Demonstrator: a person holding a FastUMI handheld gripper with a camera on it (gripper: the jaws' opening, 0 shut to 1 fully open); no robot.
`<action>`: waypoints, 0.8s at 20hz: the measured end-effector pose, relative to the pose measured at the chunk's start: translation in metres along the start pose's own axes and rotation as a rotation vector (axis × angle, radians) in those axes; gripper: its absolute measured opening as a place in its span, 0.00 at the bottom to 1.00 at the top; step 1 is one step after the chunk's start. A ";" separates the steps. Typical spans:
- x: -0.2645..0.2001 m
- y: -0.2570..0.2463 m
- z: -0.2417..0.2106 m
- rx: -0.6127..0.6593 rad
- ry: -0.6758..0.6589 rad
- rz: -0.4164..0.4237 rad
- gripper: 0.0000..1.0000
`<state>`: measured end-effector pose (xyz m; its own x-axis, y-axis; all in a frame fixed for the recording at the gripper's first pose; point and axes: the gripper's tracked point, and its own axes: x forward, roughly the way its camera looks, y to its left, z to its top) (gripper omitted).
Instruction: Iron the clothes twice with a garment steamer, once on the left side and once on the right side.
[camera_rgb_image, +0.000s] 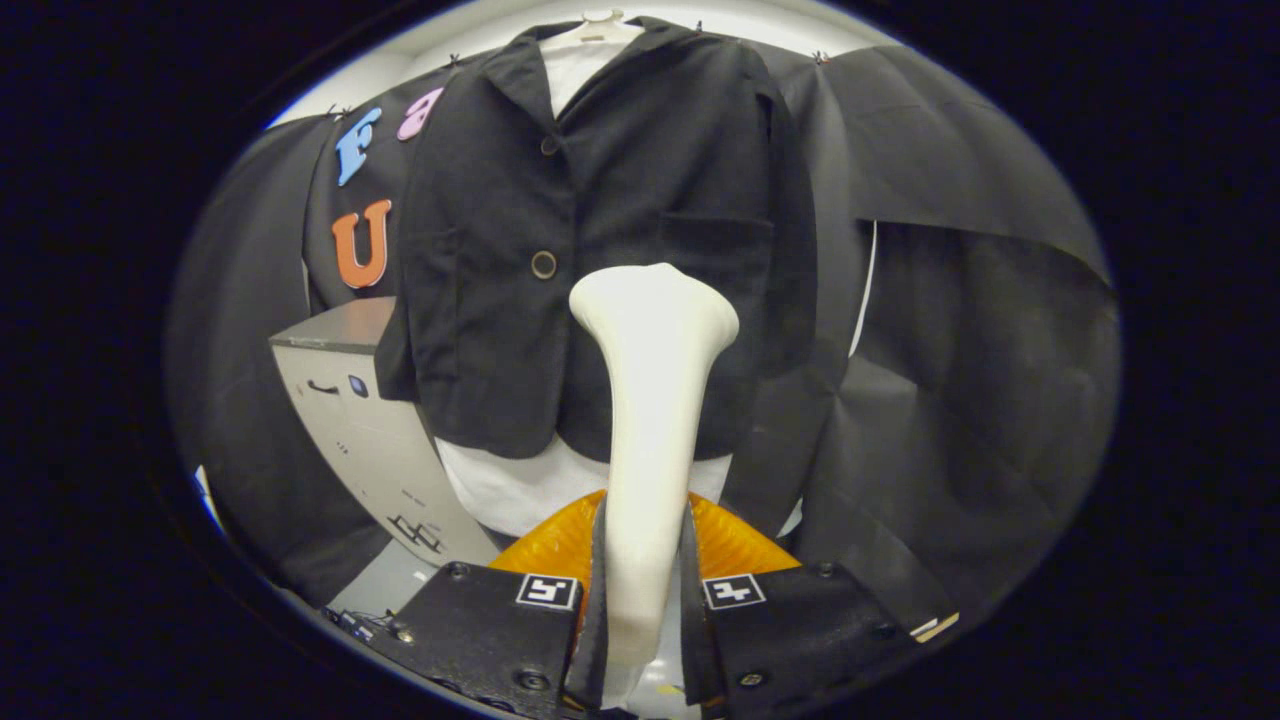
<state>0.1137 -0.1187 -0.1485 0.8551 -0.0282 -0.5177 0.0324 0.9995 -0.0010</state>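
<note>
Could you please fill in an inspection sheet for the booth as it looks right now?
Surface: nothing seen.
Job's things: white garment steamer held upright, its head in front of the black jacket, on the pocket side near the middle; whether they touch cannot be told. Jacket hangs buttoned over a white garment on a hanger.
Clutter: orange object just beyond the jaws.
Grippers: gripper shut on the steamer's handle.
Cables: a thin white line beside the jacket, possibly a cord.
Surroundings: grey cabinet beside the jacket.
</note>
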 end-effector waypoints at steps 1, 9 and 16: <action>0.002 0.000 -0.012 0.010 0.023 0.001 0.33; 0.008 0.008 -0.082 0.063 0.139 -0.053 0.33; -0.033 0.055 -0.077 0.035 0.115 -0.046 0.33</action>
<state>0.0475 -0.0619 -0.1975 0.7871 -0.0698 -0.6129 0.0896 0.9960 0.0017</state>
